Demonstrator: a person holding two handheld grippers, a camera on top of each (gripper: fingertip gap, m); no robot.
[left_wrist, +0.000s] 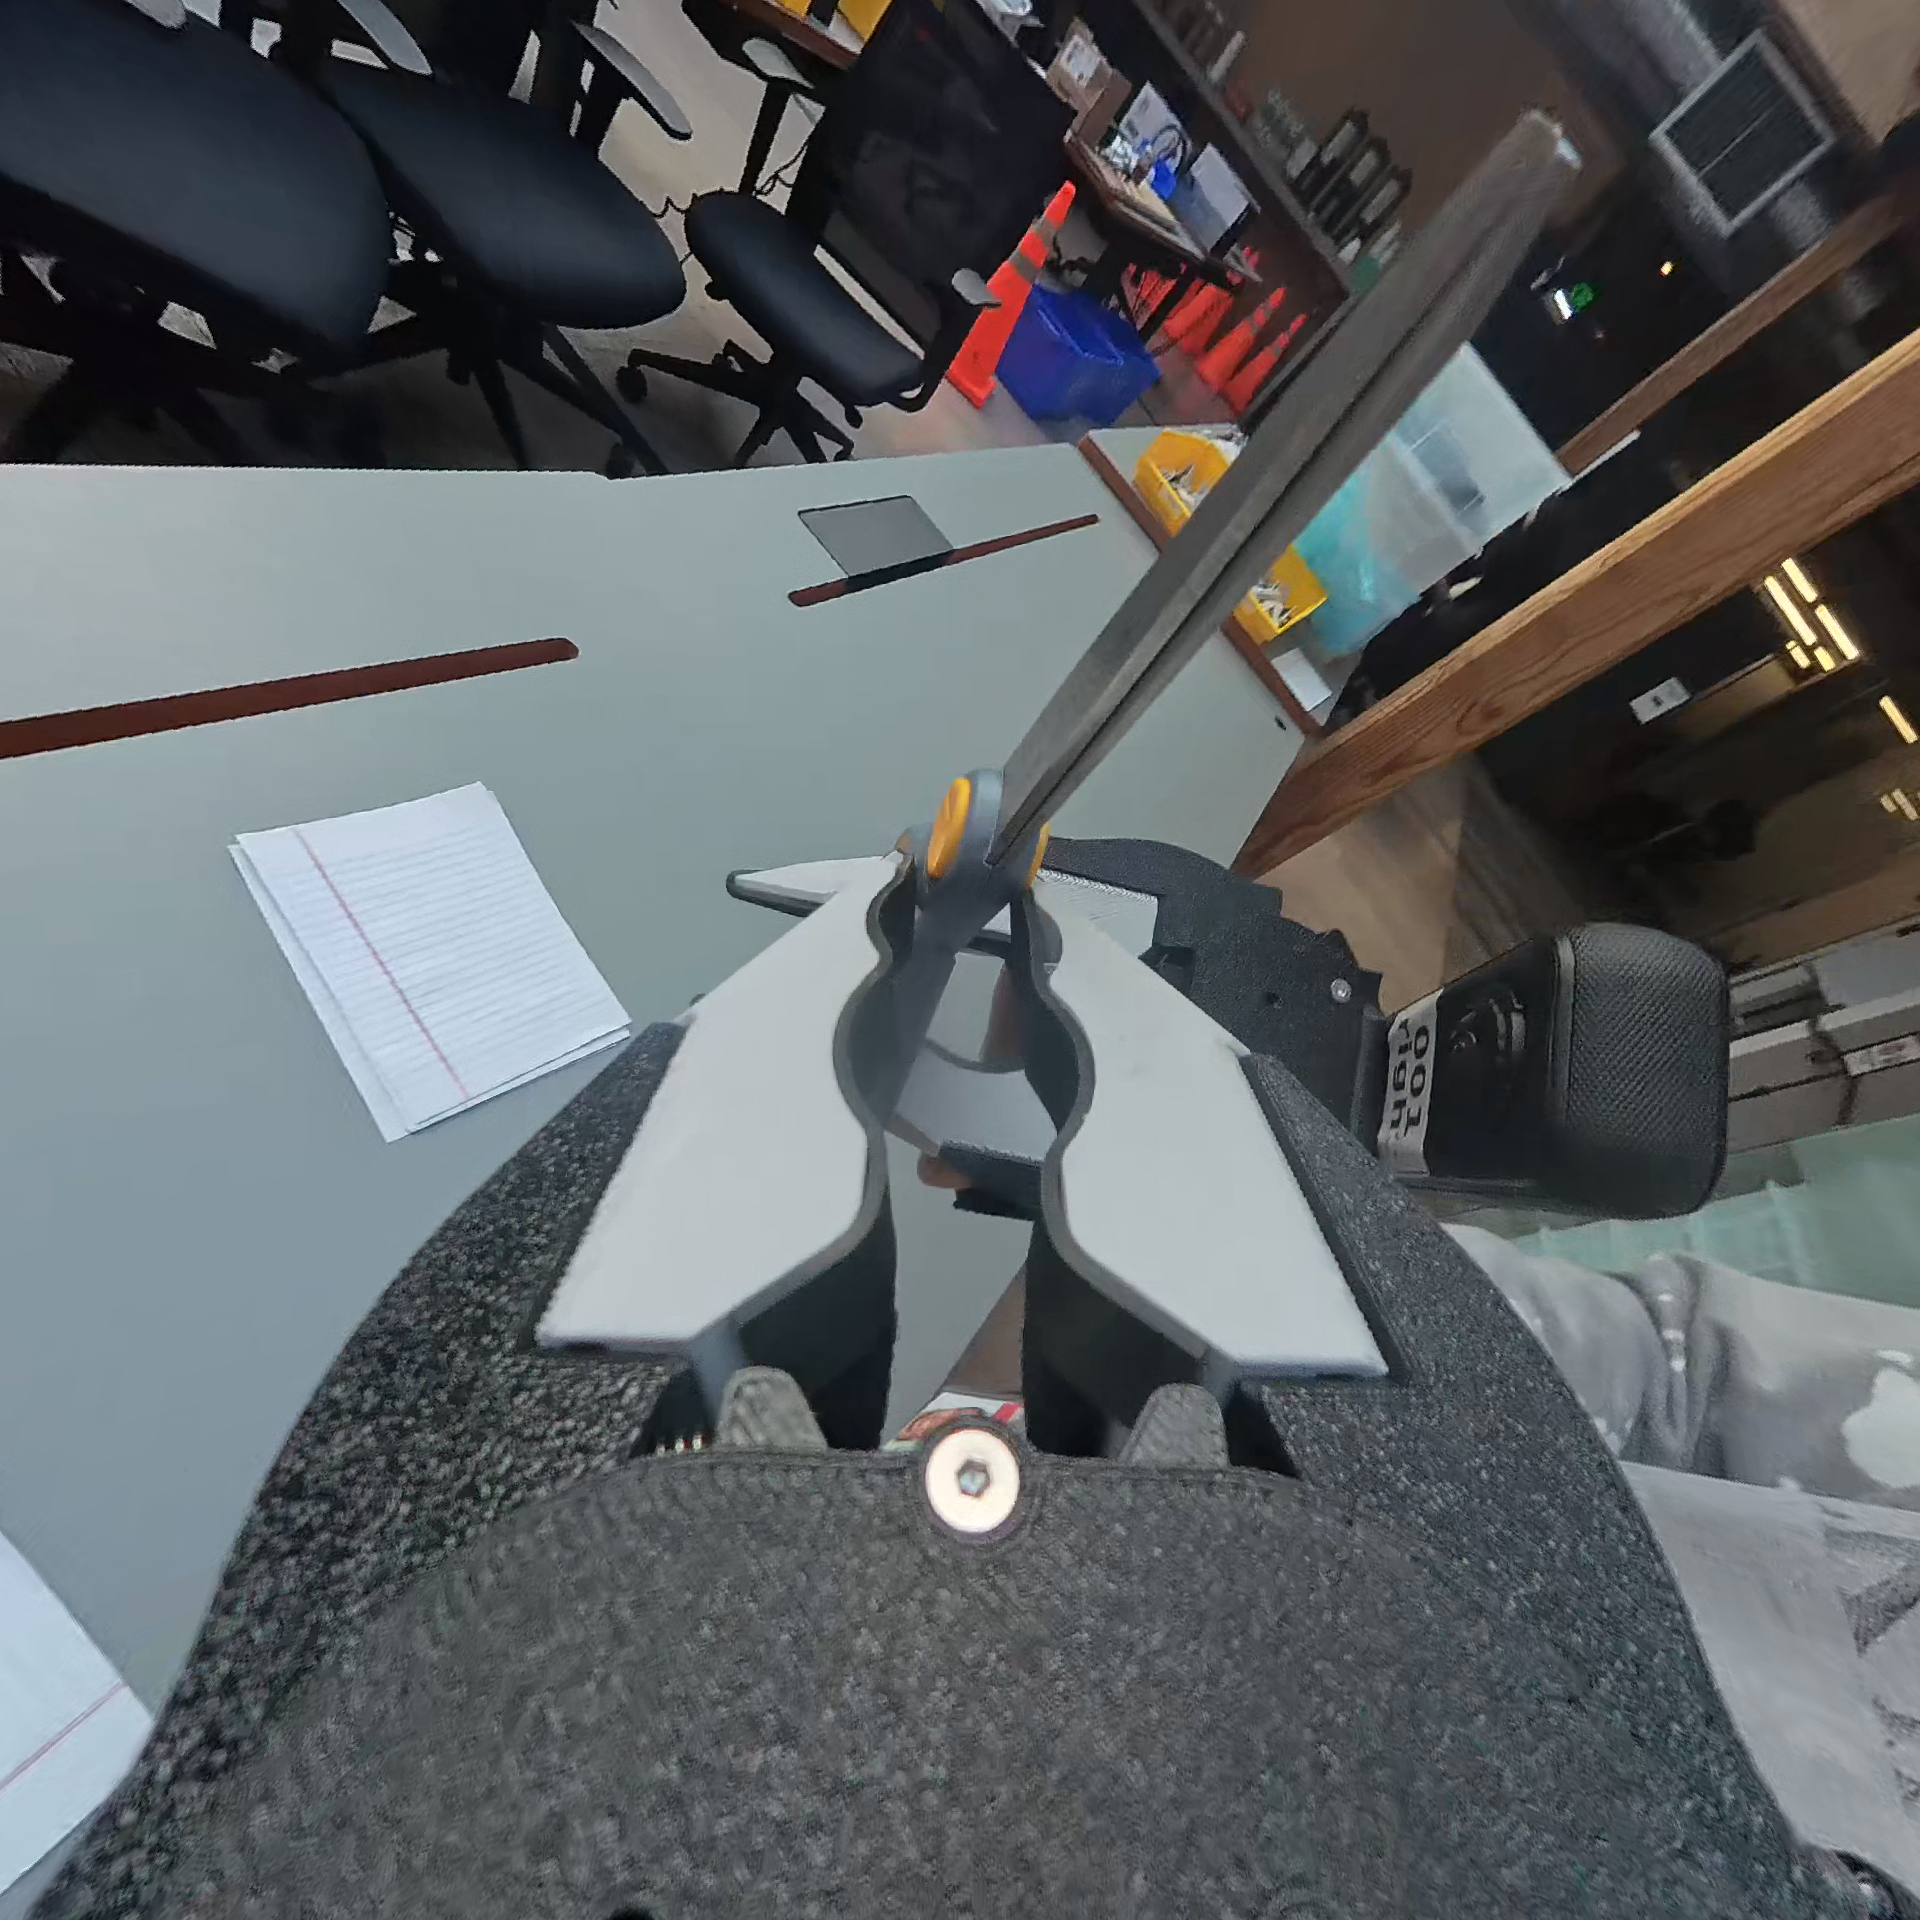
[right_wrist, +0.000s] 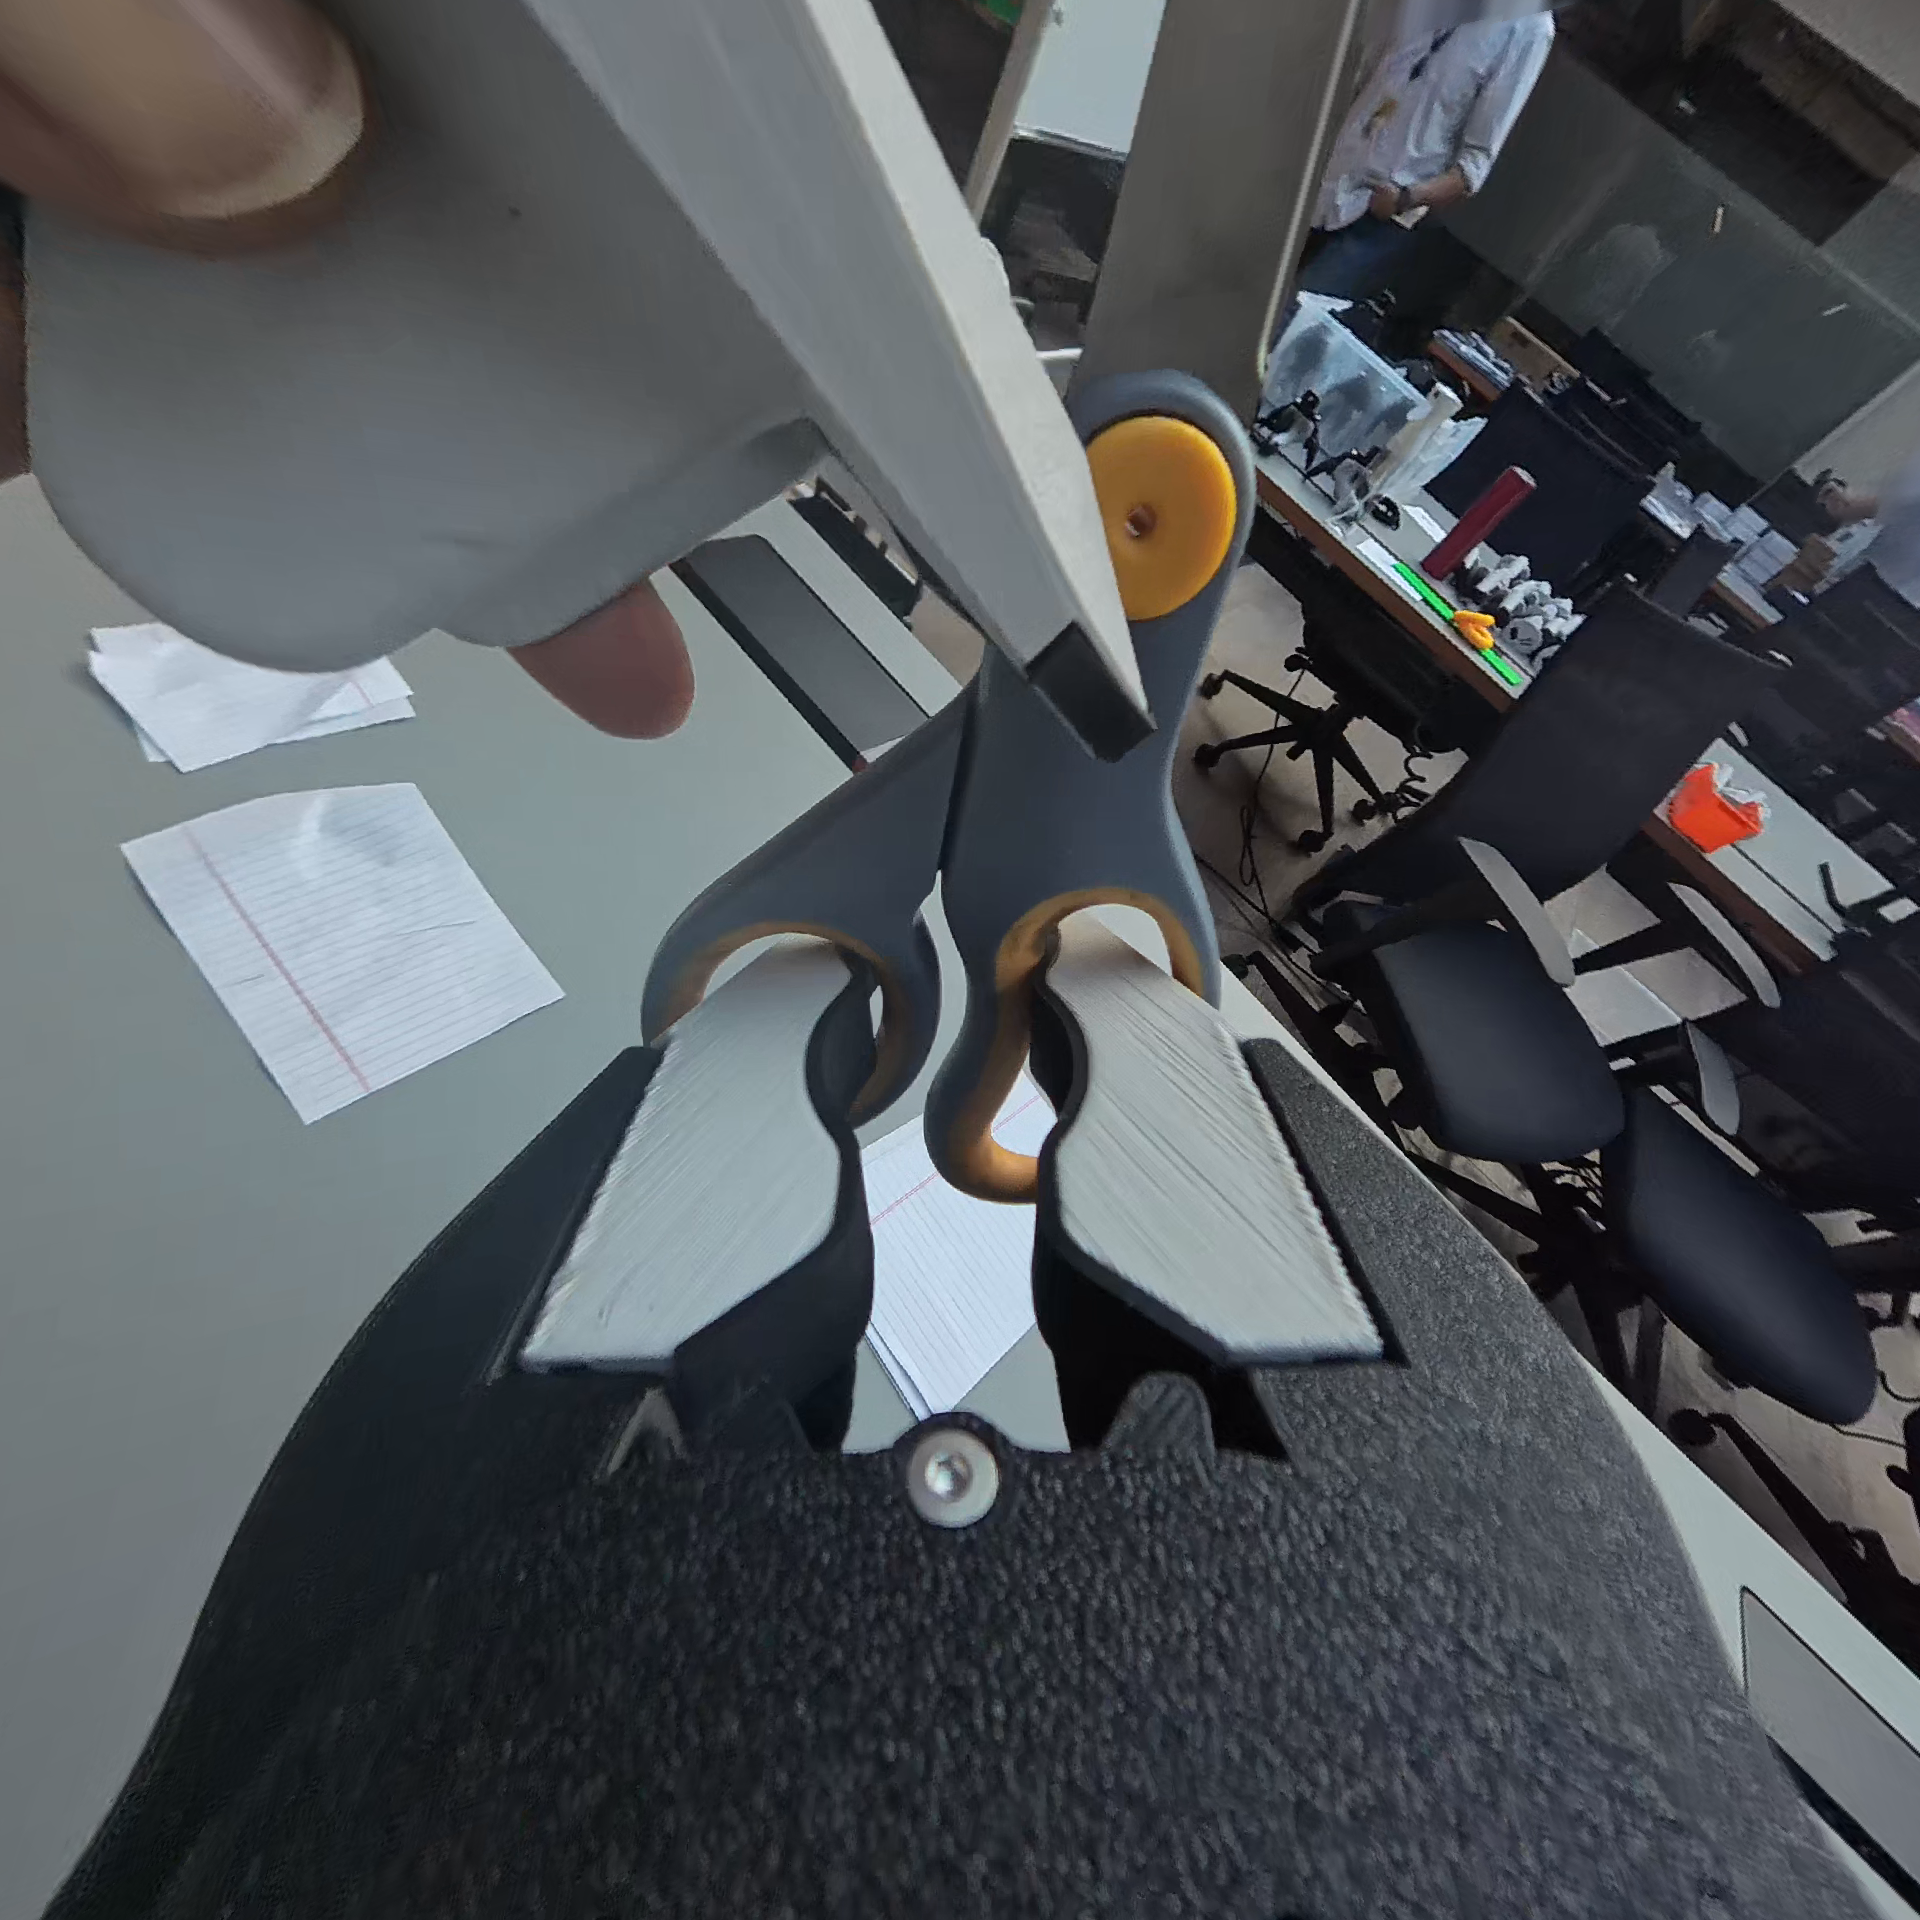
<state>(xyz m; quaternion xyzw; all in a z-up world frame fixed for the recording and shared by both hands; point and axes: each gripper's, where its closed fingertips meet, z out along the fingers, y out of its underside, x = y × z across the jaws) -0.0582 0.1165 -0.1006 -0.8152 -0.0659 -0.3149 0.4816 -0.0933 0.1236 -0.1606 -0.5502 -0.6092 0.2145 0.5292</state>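
Grey scissors with an orange pivot (left_wrist: 951, 831) are held up above the grey table (left_wrist: 260, 1299), their dark blades (left_wrist: 1247, 499) together and pointing up and to the right. My left gripper (left_wrist: 961, 894) is shut on them just below the pivot. In the right wrist view, my right gripper (right_wrist: 951, 966) has one finger through each orange-lined handle loop of the scissors (right_wrist: 1060, 831), with the inner handle bars between the fingers. A left gripper finger (right_wrist: 883, 312) crosses that view from the upper left, with a hand (right_wrist: 613, 665) behind it. The right gripper's body (left_wrist: 1558, 1049) shows behind the scissors.
Lined paper sheets lie on the table (left_wrist: 426, 956), (right_wrist: 332, 935), a smaller pile farther off (right_wrist: 239, 686), and one under my right gripper (right_wrist: 935, 1268). Dark office chairs (left_wrist: 520, 229), orange cones (left_wrist: 1018, 291) and a blue bin (left_wrist: 1070, 353) stand beyond the table edge. A person (right_wrist: 1434, 114) stands far off.
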